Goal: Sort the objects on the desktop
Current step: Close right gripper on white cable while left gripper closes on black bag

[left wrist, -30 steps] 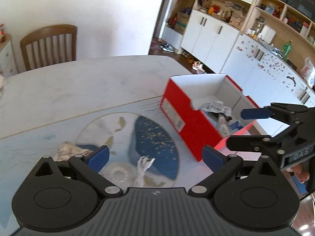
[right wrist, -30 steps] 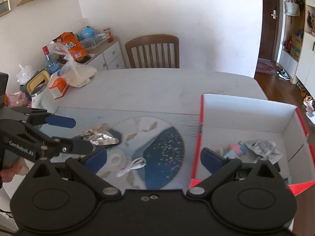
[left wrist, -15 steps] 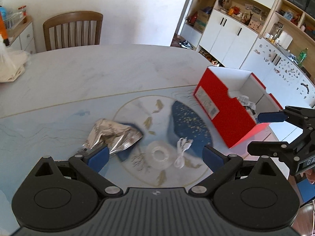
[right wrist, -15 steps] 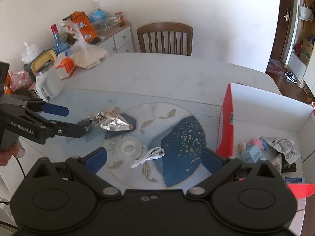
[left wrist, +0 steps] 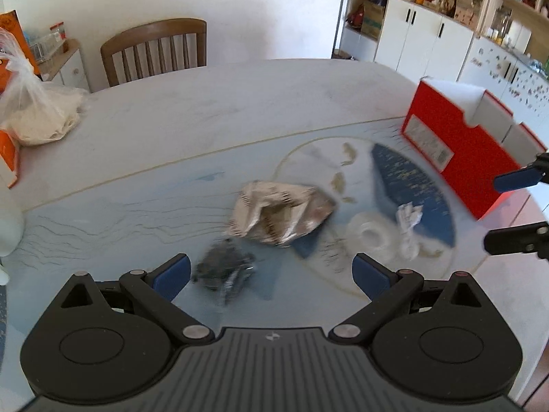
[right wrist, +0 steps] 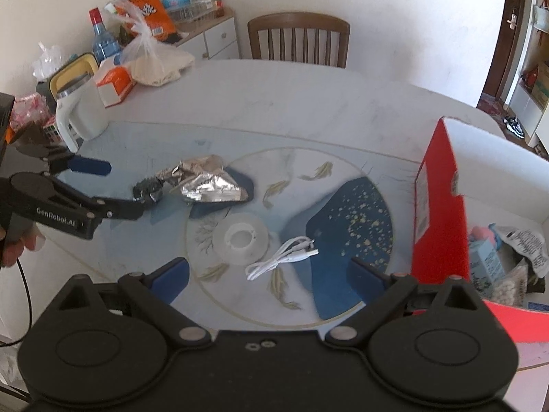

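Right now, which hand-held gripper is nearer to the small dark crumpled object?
Left. The left hand-held gripper is open right at the dark crumpled object, which lies just ahead between its fingers. The right hand-held gripper is open further away, near the white cable.

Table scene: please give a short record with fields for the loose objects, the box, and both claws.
loose objects on mat: crumpled foil bag, dark crumpled item, white tape roll, white cable
box: red box, open, at the right, already holds several items
left claw: open, empty, above the dark item
right claw: open, empty, above the cable
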`<state>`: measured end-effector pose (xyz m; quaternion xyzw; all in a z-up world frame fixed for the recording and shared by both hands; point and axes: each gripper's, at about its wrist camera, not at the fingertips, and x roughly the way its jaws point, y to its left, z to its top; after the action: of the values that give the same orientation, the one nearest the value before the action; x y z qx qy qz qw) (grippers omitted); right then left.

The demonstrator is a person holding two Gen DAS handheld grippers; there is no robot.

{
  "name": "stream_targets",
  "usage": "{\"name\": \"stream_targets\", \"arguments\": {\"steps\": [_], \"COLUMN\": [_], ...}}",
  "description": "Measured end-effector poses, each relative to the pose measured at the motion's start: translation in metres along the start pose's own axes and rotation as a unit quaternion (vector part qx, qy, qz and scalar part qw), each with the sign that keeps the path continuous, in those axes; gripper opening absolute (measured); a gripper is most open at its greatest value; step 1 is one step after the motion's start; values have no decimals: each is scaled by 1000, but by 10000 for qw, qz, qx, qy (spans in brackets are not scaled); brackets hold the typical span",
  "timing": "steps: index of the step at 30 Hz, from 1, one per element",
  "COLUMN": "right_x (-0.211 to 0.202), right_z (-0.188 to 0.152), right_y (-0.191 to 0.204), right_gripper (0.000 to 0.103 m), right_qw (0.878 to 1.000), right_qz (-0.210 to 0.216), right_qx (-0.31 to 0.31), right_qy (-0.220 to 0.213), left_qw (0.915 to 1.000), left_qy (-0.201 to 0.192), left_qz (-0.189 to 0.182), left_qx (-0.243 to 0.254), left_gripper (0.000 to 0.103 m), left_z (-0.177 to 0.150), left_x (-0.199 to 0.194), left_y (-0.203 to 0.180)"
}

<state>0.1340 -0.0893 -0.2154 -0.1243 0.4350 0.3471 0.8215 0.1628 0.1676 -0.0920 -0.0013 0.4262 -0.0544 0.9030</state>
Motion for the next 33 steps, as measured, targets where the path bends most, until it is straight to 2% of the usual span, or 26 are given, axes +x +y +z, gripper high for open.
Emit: {"name": "stream_targets", "arguments": {"steps": [17,21,26,33], "right_x": [53,73,83,87], "right_z": [0,-5,-9,-6], "right_y": [5,8,4,-11], "right_gripper": [95,84,83,80], "right_qw": [9995,9981,9967,9964], "right_qz": [-174,-337,-507,-634], "right_qx": [118,-120,-206,38], "right_qy": [244,497,596,560], "left_qw": [10000,9999,9999,9999], "left_qy": [34,24,22,61], "left_qz": [-77,-104,-127,-131], "left_qx": [38,4,-57,-46], "left_gripper": [101,101,101,101], "left_z": [-8,-7,-6,-6], "left_x": [35,38,39,41], "left_y": [28,31,34,34]}}
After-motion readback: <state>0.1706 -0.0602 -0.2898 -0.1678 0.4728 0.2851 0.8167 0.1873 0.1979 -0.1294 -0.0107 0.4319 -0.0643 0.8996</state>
